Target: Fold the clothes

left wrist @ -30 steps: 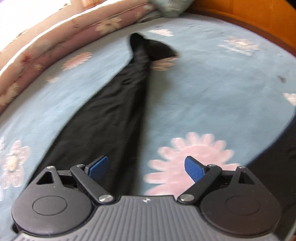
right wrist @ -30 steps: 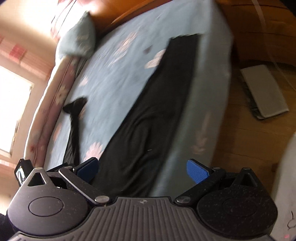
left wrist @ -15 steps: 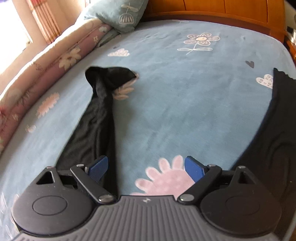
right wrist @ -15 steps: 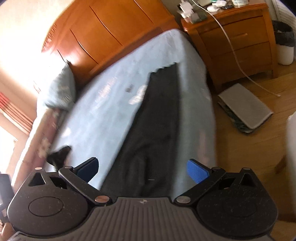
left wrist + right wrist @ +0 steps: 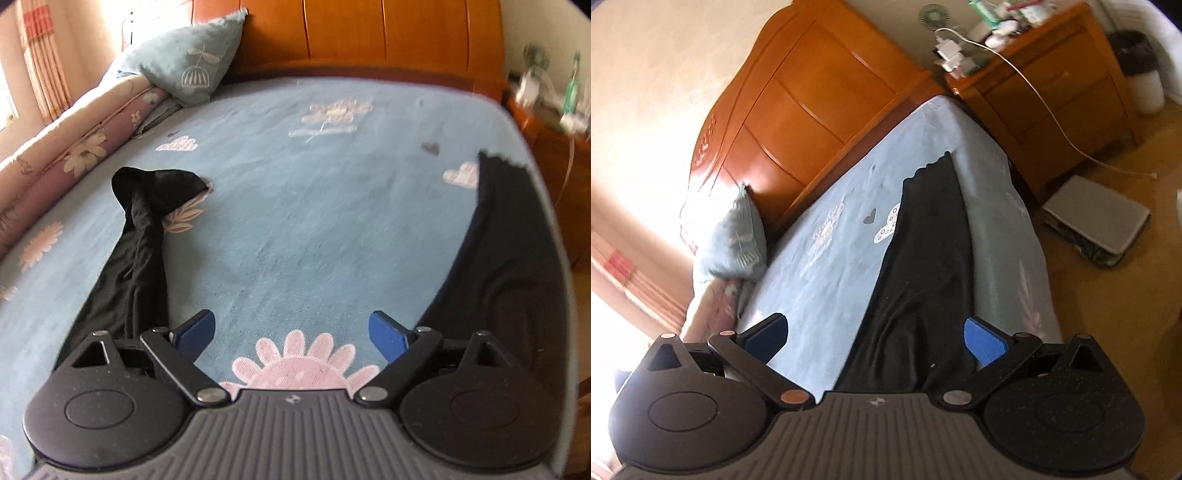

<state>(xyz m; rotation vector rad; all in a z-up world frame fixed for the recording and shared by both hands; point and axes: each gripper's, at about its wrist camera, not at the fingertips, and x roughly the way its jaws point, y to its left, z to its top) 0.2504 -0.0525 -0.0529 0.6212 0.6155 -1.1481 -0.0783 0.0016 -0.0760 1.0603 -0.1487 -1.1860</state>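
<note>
A black garment lies spread on the blue flowered bedsheet (image 5: 295, 221). In the left wrist view one narrow leg (image 5: 136, 254) runs up the left, its end crumpled, and the other leg (image 5: 509, 258) runs along the bed's right edge. My left gripper (image 5: 291, 332) hovers open above the sheet between both legs, with nothing between its blue pads. In the right wrist view the right leg (image 5: 923, 280) stretches toward the headboard. My right gripper (image 5: 875, 336) stands open above it, its pads clear of the cloth.
A wooden headboard (image 5: 369, 33) and a blue pillow (image 5: 184, 70) close the far end. A rolled floral quilt (image 5: 62, 147) lines the bed's left side. Right of the bed stand a wooden nightstand (image 5: 1052, 85), a white cable (image 5: 1045, 107) and a flat grey box (image 5: 1097, 218) on the floor.
Both views have swung up from the sheet toward the headboard. The left view shifted right, bringing the second leg into sight. The right view rolled and now shows the nightstand.
</note>
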